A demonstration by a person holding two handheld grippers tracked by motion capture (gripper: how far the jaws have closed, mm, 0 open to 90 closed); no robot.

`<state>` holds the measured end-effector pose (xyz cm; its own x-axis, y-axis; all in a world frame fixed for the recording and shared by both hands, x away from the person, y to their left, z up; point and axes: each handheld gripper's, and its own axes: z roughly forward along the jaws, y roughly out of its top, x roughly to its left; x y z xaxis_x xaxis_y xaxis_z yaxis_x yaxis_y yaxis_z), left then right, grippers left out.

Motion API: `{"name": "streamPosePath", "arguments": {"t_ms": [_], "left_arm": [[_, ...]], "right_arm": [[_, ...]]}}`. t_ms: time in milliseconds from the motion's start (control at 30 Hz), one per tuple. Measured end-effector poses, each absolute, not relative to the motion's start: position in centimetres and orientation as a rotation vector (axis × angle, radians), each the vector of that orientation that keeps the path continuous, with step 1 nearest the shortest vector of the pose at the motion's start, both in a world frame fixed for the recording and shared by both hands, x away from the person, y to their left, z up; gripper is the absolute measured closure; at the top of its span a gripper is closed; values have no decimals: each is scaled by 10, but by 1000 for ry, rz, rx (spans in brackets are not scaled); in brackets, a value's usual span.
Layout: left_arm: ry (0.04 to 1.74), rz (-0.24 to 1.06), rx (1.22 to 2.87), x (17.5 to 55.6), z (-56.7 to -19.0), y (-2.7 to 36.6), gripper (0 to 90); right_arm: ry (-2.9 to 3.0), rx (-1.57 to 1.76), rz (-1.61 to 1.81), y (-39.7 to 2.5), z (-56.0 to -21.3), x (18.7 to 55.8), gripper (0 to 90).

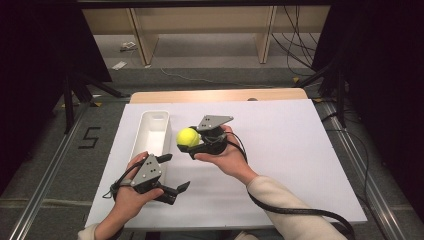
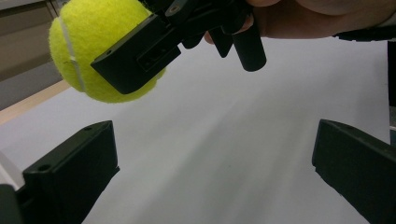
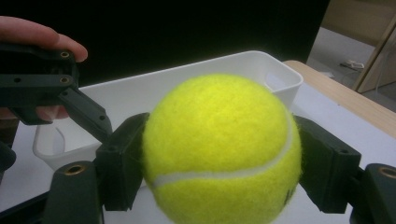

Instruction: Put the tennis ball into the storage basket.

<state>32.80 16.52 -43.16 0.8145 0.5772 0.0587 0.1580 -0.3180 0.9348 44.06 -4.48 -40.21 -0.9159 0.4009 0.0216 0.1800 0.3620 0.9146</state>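
Right gripper [image 1: 192, 145] clamped on tennis ball [image 1: 187, 137], held above the table w/ white bin [image 1: 155, 120] just beside, so carry step looks underway & next needs moving over bin, then release; left gripper [image 1: 176, 173] jaws apart, idle.

A fuzzy yellow-green tennis ball [image 1: 187, 137] with a white curved seam, whole and round, sits clamped between the two black jaws of the right gripper [image 1: 192, 140], held clear above the white table surface, just beside the long white bin [image 1: 154, 117] on its right.
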Motion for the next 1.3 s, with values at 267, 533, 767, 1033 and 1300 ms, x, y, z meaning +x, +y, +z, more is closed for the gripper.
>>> {"name": "streamPosePath", "arguments": {"t_ms": [267, 533, 767, 1033, 1300], "left_arm": [[553, 472, 1876, 328, -431, 165, 0], [548, 480, 1875, 328, -431, 165, 0], [537, 494, 1878, 329, -431, 165, 0], [542, 500, 1880, 329, -431, 165, 0], [546, 503, 1880, 328, -431, 165, 0]], "right_arm": [[2417, 521, 1586, -42, -402, 441, 263], [2415, 518, 1585, -41, -400, 442, 263], [2411, 521, 1586, -39, -399, 442, 263], [2413, 514, 1584, -35, -399, 443, 263], [2411, 520, 1582, -35, -399, 445, 263]]}}
